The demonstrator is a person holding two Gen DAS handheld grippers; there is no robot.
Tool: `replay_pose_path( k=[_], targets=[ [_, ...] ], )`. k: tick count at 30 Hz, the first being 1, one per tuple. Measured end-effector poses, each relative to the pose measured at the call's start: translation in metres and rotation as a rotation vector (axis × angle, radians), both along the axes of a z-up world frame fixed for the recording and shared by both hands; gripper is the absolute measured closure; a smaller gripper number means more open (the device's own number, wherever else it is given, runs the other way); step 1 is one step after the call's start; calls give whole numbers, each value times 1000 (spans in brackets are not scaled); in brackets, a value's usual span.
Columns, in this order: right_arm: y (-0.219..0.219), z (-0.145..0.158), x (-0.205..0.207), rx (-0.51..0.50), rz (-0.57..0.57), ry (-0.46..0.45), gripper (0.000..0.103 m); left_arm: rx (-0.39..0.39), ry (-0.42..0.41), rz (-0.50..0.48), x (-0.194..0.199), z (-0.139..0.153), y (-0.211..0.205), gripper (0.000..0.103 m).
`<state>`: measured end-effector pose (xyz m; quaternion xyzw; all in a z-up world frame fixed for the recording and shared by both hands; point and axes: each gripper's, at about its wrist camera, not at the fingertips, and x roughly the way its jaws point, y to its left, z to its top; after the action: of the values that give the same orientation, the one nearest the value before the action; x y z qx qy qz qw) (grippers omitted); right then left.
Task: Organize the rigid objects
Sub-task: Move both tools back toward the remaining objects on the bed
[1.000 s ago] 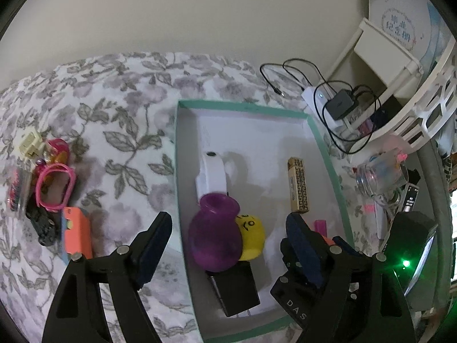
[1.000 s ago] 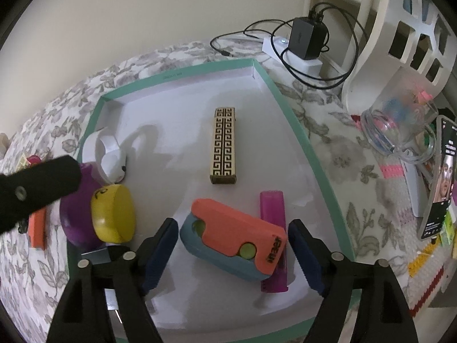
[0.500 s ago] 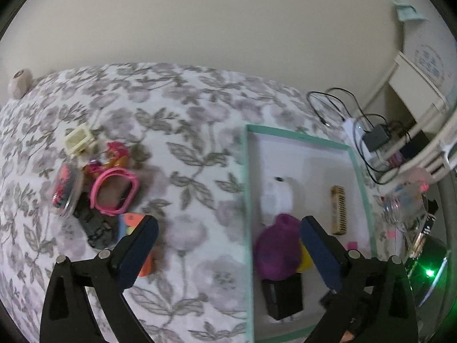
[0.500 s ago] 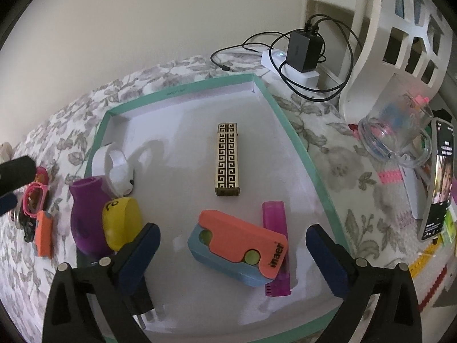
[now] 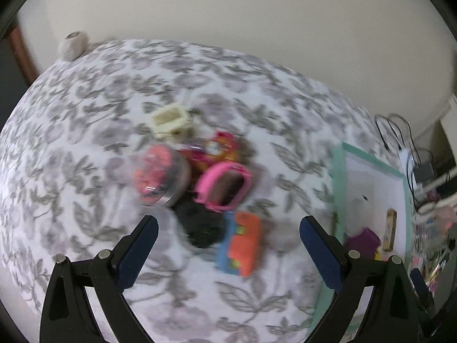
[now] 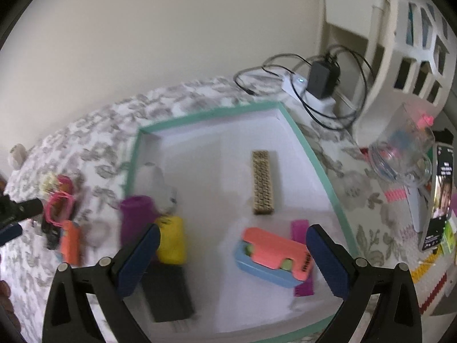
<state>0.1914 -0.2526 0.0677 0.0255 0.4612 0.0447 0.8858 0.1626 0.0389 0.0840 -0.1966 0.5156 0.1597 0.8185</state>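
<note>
Toys [image 5: 217,183] lie clustered on the floral bench [image 5: 257,100], left of our teal-rimmed tray [image 6: 322,168], bare cloth around them. Both jaws have just spread wide, gripping nothing. Blur smears the pile.

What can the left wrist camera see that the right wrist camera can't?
Only the left wrist view shows the clear round case with pink inside and the left gripper, open. Only the right wrist view shows the phone, the clear jug, the black block and the right gripper, open. Both show the green-rimmed tray, the purple vase, the pink ring and the orange box.
</note>
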Motion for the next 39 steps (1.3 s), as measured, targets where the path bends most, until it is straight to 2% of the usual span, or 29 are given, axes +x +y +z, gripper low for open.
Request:
replay_pose_path(
  k=[10, 16, 25, 39],
  targets=[
    [62, 42, -1, 20, 124, -72, 0, -13, -27, 226, -39, 13, 93, 4],
    [113, 50, 2, 37, 214, -75, 0, -24, -47, 322, -56, 18, 130, 4],
    [179, 17, 3, 22, 319, -8, 0, -36, -23, 344, -53, 3, 147, 4],
    [205, -54, 2, -4, 385, 144, 0, -126, 15, 285, -21, -40, 134, 4]
  ],
)
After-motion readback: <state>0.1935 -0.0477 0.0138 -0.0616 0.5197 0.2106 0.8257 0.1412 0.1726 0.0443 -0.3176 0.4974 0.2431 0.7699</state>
